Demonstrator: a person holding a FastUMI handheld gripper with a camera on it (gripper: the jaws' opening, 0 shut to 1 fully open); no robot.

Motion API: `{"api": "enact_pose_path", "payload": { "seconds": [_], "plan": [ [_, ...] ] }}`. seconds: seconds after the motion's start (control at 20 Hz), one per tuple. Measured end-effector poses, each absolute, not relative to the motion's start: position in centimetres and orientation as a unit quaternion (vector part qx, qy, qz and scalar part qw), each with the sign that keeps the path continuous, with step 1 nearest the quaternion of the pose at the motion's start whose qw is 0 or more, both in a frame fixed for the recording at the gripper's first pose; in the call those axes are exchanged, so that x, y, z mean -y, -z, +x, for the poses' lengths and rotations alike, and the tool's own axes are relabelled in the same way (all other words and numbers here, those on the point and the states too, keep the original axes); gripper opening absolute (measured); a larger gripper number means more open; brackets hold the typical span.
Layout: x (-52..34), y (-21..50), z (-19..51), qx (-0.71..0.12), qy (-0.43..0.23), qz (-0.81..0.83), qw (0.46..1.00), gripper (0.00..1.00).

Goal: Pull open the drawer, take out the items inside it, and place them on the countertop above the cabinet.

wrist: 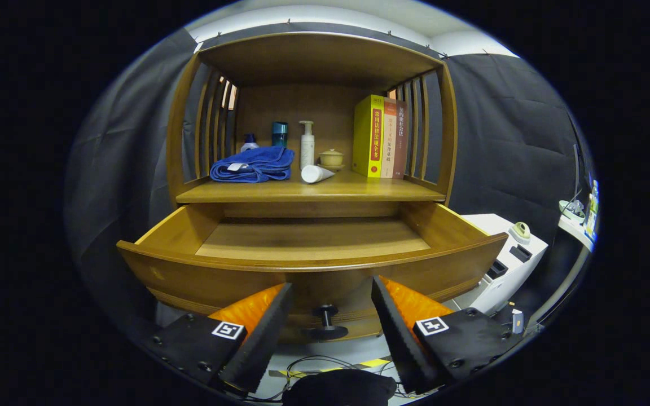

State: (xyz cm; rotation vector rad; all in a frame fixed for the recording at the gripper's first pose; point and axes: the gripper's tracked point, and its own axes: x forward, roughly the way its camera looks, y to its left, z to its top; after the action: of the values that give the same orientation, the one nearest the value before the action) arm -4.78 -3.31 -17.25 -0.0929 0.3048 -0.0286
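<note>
Gripper [330, 293] spread wide before pulled-out, bare-floored wooden drawer [313, 265]

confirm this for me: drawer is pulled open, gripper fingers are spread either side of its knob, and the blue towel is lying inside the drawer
One detail is off. In the gripper view the blue towel lies folded on the countertop above, not inside the drawer, whose visible bottom is bare. The rest holds: the drawer is pulled open and the gripper is open, fingers either side of the knob.
</note>
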Motion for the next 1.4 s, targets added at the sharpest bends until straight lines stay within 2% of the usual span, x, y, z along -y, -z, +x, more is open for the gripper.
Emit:
{"api": "enact_pose_path", "payload": {
  "seconds": [1.4],
  "plan": [
    [1.5,19.3,7.6,-0.159,0.025,-0.034,0.986,0.96]
  ]
}}
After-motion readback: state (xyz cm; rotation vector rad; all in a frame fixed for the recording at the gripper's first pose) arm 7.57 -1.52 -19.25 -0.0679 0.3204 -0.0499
